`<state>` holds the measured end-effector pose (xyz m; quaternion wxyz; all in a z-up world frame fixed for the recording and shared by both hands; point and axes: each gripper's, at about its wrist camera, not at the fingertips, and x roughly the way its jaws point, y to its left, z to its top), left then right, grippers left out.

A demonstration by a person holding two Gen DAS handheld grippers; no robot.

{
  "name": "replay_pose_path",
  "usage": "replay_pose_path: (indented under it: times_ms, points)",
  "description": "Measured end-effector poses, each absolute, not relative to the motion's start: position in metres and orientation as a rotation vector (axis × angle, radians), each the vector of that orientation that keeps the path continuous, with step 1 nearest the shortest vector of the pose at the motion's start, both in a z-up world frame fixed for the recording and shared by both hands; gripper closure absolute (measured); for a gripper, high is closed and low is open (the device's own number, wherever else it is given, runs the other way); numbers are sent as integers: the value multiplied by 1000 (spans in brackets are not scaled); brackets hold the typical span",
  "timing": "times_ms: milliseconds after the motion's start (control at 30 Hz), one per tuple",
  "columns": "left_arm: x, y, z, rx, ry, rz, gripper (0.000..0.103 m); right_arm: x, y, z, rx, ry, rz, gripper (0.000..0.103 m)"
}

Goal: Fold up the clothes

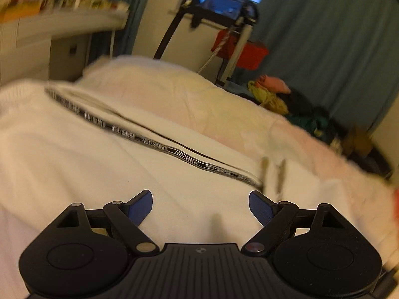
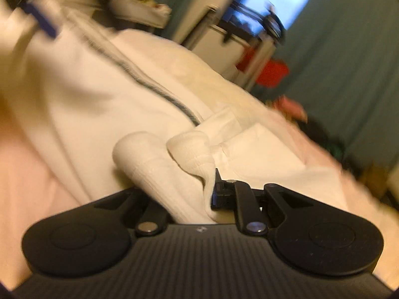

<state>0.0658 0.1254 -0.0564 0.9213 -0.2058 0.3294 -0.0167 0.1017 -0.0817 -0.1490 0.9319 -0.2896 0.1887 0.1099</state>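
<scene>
While the right gripper (image 2: 212,174) pinches a ribbed cuff (image 2: 189,159) of the white jacket (image 1: 99,164), the left gripper (image 1: 200,205) hangs just above the jacket body with its blue pads (image 1: 259,206) spread and nothing between them. The jacket lies spread on the bed (image 1: 174,92), over pale pink bedding, and fills most of the near side. Both views are motion-blurred, so fine creases can't be read.

Step in hand looks like folding a sleeve in across the body. To do it well: keep the cuff clamped, carry it low and flat toward the zip (image 1: 154,142), and use the free left gripper to pin the body so it doesn't drag.

The zip tape, with printed lettering, marks the long axis. It runs diagonally in the left view, from the far left of the bed toward the near right edge. Which end is collar, can't tell. A heap of other clothes (image 1: 286,97) sits by the far right edge.
</scene>
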Motion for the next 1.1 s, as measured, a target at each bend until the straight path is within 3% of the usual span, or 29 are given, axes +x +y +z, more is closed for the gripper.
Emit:
replay_pose_path:
  times_ms: [200, 433, 600, 667, 733, 967, 1100]
  points:
    - [72, 152, -48, -503, 614, -35, 17, 80, -60, -117, -489, 284, 280, 90]
    - [79, 166, -48, -517, 599, -55, 17, 87, -39, -129, -397, 414, 341, 85]
    - [74, 156, -43, -484, 576, -101, 17, 89, -65, -102, -270, 575, 481, 64]
    - [70, 150, -41, -457, 570, -120, 17, 91, -75, -90, -212, 644, 561, 36]
    - [64, 144, -39, -437, 570, -139, 17, 82, -93, -77, -115, 694, 670, 26]
    - [47, 121, -41, -367, 571, -225, 17, 108, -166, -38, 288, 676, 624, 26]
    - [56, 93, -56, -296, 602, -278, 22, 170, -175, -33, 318, 774, 449, 24]
